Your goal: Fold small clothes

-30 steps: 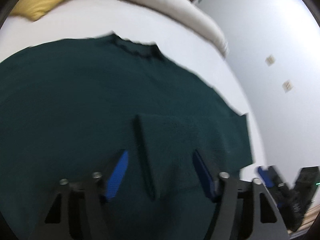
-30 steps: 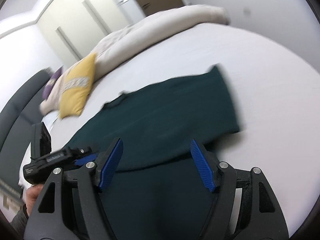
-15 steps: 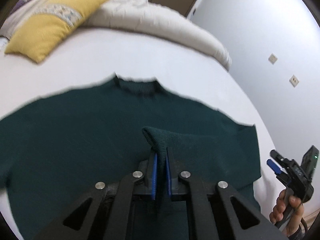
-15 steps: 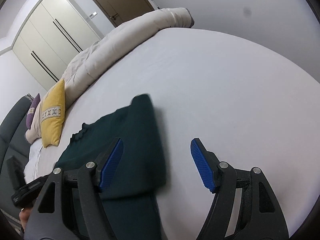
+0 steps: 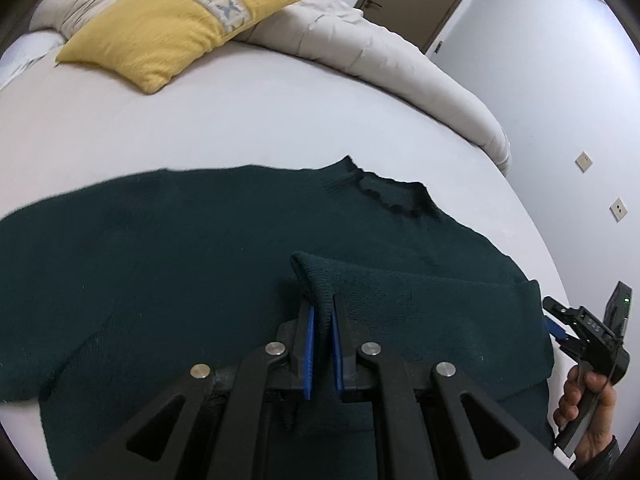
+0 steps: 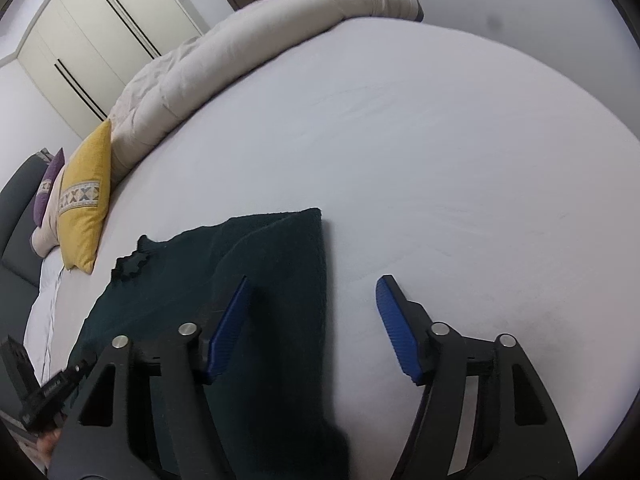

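White bed sheet (image 5: pixel 280 120) carries a dark green knitted sweater (image 5: pixel 160 248), spread flat. Left gripper (image 5: pixel 320 320) pinches a raised sleeve cuff between its blue pads. Right gripper (image 6: pixel 312 320), jaws closing on nothing, straddles the sweater's folded side edge; the hem is cut off below.

Dk green sweater (image 5: pixel 168 248) (sleeve folded in)

1. A white-sheeted bed (image 6: pixel 420 152) is filling the room.
2. A rolled beige duvet (image 5: pixel 384 60) is lying along its far edge.
3. A yellow cushion (image 5: pixel 176 24) is leaning there.
4. Cream wardrobe doors (image 6: pixel 92 36) are lining one wall.
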